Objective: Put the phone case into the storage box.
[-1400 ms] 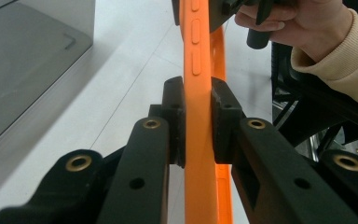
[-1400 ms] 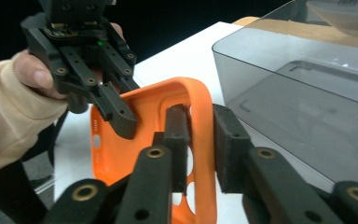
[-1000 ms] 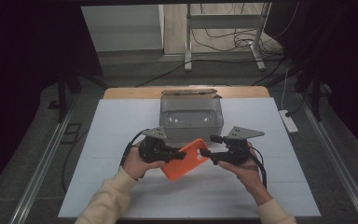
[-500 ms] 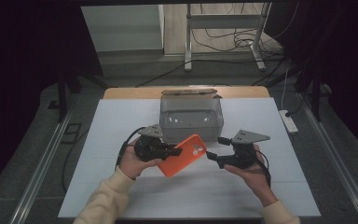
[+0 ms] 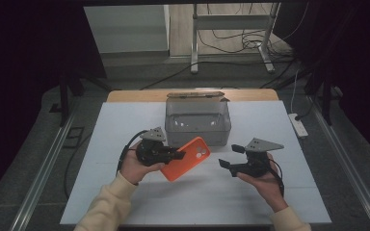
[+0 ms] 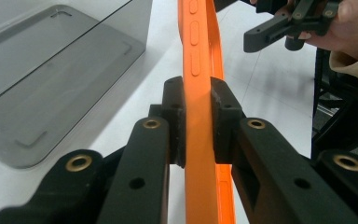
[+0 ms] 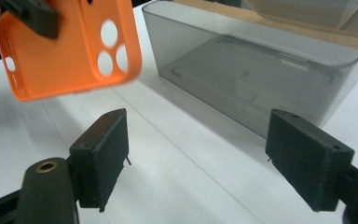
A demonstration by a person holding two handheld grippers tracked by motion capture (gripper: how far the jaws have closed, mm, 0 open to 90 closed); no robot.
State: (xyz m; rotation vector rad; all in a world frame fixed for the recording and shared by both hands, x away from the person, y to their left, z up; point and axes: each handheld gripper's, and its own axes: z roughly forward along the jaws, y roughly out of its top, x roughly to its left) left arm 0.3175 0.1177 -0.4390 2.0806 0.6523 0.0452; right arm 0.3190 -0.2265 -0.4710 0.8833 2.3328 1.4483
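While the orange phone case [image 5: 186, 158] was held clamped edge-on in the left gripper [image 6: 196, 100] above the desk [image 5: 125, 120], just before the open grey box [image 5: 198, 121], the right gripper [image 7: 198, 156] was seen empty, its fingers just opened wide. Handover judged done; placing in the box judged outstanding.

no readable text, labels or numbers anywhere
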